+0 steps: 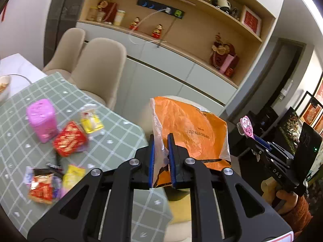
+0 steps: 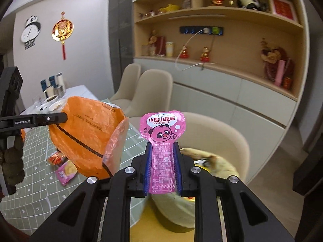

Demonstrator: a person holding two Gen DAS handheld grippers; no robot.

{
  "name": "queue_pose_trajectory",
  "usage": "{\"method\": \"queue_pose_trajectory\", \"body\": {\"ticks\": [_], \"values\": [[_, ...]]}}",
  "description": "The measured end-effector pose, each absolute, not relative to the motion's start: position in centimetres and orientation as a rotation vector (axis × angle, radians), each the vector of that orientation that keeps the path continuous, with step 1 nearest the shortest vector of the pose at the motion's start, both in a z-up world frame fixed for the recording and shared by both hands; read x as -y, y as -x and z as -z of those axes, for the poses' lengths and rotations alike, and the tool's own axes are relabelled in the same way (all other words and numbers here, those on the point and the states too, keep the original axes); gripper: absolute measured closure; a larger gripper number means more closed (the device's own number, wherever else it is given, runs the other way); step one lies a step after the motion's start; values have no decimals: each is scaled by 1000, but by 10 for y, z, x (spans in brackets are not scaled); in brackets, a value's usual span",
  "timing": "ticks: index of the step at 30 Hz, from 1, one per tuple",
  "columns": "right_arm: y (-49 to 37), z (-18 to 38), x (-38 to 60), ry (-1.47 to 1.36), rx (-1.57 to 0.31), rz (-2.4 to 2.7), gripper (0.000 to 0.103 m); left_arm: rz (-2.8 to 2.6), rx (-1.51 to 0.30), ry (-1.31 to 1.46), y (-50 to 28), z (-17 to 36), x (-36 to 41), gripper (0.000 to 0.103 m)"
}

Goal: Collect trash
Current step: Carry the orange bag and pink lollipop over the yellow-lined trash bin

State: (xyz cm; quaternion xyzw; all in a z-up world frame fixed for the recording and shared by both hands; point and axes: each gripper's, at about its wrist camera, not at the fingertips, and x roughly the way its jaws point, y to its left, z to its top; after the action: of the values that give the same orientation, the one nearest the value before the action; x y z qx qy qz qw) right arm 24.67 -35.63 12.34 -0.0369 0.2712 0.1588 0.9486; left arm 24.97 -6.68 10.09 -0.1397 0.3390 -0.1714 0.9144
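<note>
Right wrist: right tool [image 2: 162, 159] clamps pink wrapper [image 2: 163, 141] | left wrist: left tool [image 1: 161, 159] clamps orange bag [image 1: 191, 129]

beige chairs [image 1: 97, 68] | wall shelves [image 2: 218, 32] | panda clock [image 2: 30, 32] | checked tablecloth [image 1: 113, 125]

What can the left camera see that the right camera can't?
Only the left wrist view shows the pink tin, the red packet and the small yellow packet on the green checked tablecloth. Only the right wrist view shows the panda clock, the red and gold wall charm and the panda face printed on the pink wrapper. Both show the orange bag held by the left gripper, the right gripper holding the wrapper, and the beige chairs.
</note>
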Motion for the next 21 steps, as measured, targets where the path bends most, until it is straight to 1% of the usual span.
{"method": "queue_pose_trajectory", "body": {"ticks": [7, 21], "values": [[-247, -126, 395, 53, -510, -287, 83, 387, -701, 270, -270, -97, 118, 91], [-264, -109, 438, 2, -479, -283, 83, 384, -742, 214, -306, -78, 175, 91]]}}
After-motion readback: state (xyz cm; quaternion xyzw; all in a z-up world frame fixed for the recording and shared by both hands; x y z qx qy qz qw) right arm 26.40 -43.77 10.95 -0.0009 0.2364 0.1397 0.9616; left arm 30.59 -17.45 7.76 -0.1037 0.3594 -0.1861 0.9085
